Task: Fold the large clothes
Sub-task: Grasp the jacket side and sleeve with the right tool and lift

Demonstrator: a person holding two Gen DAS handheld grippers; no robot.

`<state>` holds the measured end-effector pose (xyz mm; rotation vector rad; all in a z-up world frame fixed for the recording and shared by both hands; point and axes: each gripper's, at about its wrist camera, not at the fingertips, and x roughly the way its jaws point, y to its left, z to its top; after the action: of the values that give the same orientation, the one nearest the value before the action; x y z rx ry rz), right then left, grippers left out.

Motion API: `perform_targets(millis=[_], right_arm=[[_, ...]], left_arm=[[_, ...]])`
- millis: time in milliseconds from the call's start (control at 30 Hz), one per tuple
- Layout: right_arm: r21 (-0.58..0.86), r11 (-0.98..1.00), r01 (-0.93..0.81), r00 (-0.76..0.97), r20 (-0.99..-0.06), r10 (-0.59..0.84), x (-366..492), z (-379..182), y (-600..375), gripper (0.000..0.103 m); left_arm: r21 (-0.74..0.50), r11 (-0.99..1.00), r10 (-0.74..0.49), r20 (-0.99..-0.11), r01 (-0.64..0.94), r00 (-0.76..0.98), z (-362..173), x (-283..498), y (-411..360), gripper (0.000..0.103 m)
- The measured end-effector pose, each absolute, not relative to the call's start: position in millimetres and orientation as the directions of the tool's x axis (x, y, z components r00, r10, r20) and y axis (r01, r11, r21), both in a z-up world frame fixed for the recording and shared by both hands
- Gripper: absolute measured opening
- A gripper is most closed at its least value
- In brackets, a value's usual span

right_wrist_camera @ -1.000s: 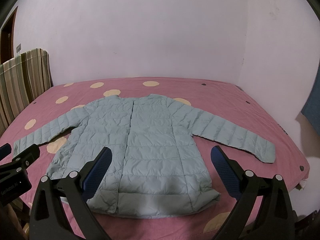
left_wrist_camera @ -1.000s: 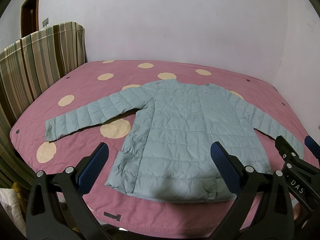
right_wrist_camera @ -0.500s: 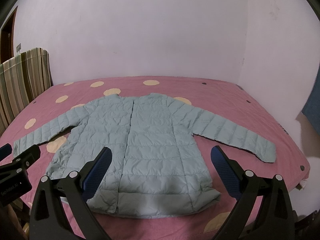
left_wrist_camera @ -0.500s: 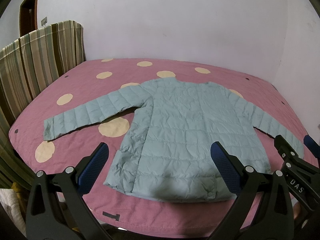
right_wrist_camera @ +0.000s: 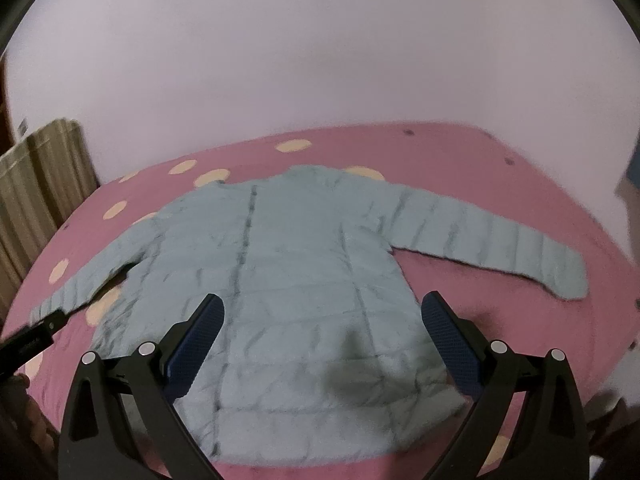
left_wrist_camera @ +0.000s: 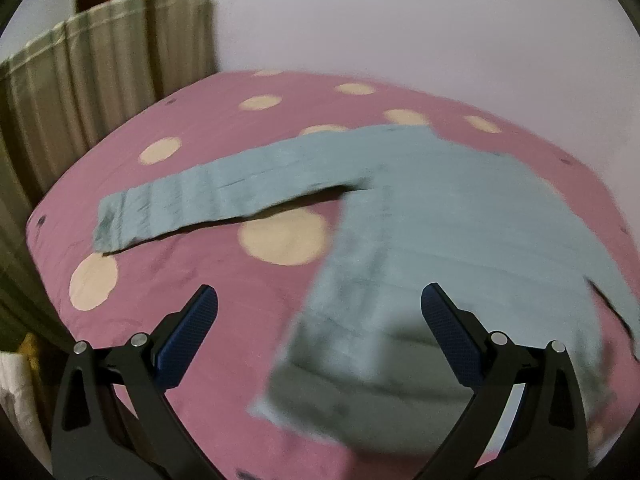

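Observation:
A pale blue quilted jacket [right_wrist_camera: 292, 280] lies flat on the pink bed, both sleeves spread out. Its left sleeve [left_wrist_camera: 224, 196] reaches toward the bed's left edge, and its right sleeve [right_wrist_camera: 492, 248] points right. My left gripper [left_wrist_camera: 318, 320] hangs open over the bed near the jacket's lower left corner, holding nothing. Above the hem stands my right gripper [right_wrist_camera: 322, 326], open and empty as well. The left gripper's body [right_wrist_camera: 30, 340] shows at the left edge of the right wrist view. Both views are motion-blurred.
The bed cover [left_wrist_camera: 208, 316] is pink with cream dots. A striped headboard or cushion [left_wrist_camera: 88, 92] rises at the left. White walls close in behind and to the right. A pale cloth [left_wrist_camera: 16, 408] lies beside the bed at lower left.
Both grippers have moved forward and closer over the bed. The left view has swung left toward the sleeve and lower corner. The jacket has not moved.

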<state>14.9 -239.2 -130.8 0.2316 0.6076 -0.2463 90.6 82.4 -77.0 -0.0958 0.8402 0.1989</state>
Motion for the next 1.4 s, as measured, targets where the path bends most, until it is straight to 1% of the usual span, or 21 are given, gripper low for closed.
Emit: perform_targets(millis=[167,300,367,400,433,500,633,733,833,933,1000,1067,1133,1267,1400], right_arm=[[0.261,0.870,0.417,0.749,-0.641,-0.167,39.0,-163.1,-311.0,0.098],[0.286,0.802,0.525,0.713,-0.663,-0.231,40.5,-184.5,-362.7,0.098],[0.309,0.761,0.571,0.694,-0.676,-0.246,37.6,-195.9,-390.1,0.097],[0.320,0.746,0.584,0.689,-0.681,-0.247,35.6,-199.1,-396.8,0.092],[0.336,0.723,0.603,0.682,-0.687,-0.251,32.5,-204.2,-409.6,0.076],[0.337,0.691,0.639,0.654,-0.711,-0.258,33.2,-211.3,-422.5,0.062],[0.396,0.620,0.678,0.645,-0.725,-0.241,24.4,-224.1,-448.0,0.062],[0.427,0.579,0.695,0.648,-0.721,-0.245,15.2,-229.8,-460.1,0.063],[0.489,0.509,0.708,0.657,-0.721,-0.222,14.2,-241.2,-475.1,0.064],[0.553,0.432,0.713,0.673,-0.713,-0.198,5.6,-255.0,-490.9,0.064],[0.600,0.391,0.698,0.698,-0.691,-0.187,0.6,-261.6,-501.5,0.064],[0.616,0.377,0.692,0.709,-0.679,-0.192,1.4,-262.5,-506.2,0.064],[0.618,0.375,0.691,0.713,-0.670,-0.208,2.0,-260.7,-509.6,0.067],[0.612,0.348,0.710,0.700,-0.665,-0.258,4.3,-261.1,-522.6,0.068],[0.649,0.276,0.709,0.706,-0.651,-0.280,2.8,-270.4,-539.7,0.067]], left_arm=[[0.025,0.942,0.228,-0.778,-0.334,0.585,-122.5,131.2,138.1,0.101],[0.004,0.915,0.233,-0.823,-0.404,0.519,-152.9,147.5,172.8,0.101],[0.023,0.897,0.261,-0.833,-0.441,0.488,-165.4,149.4,186.1,0.101],[0.031,0.892,0.270,-0.836,-0.450,0.478,-168.7,150.0,189.2,0.101],[0.043,0.884,0.283,-0.841,-0.465,0.461,-174.0,150.8,193.6,0.101],[0.047,0.880,0.286,-0.848,-0.473,0.446,-181.3,150.6,198.0,0.101],[0.079,0.880,0.319,-0.829,-0.469,0.460,-184.5,149.7,193.6,0.101],[0.074,0.876,0.321,-0.827,-0.476,0.461,-185.2,150.2,193.9,0.101],[0.072,0.876,0.322,-0.824,-0.477,0.466,-185.6,149.4,193.3,0.101],[0.072,0.876,0.323,-0.823,-0.477,0.468,-186.0,149.0,192.6,0.101],[0.073,0.876,0.324,-0.823,-0.477,0.467,-186.1,149.2,192.7,0.101],[0.073,0.876,0.324,-0.823,-0.477,0.468,-185.9,148.8,193.2,0.101],[0.076,0.876,0.326,-0.822,-0.477,0.467,-186.3,148.5,193.5,0.101],[0.075,0.876,0.324,-0.823,-0.477,0.466,-186.5,149.1,193.3,0.101],[0.081,0.875,0.330,-0.822,-0.477,0.464,-186.7,149.0,192.3,0.101]])
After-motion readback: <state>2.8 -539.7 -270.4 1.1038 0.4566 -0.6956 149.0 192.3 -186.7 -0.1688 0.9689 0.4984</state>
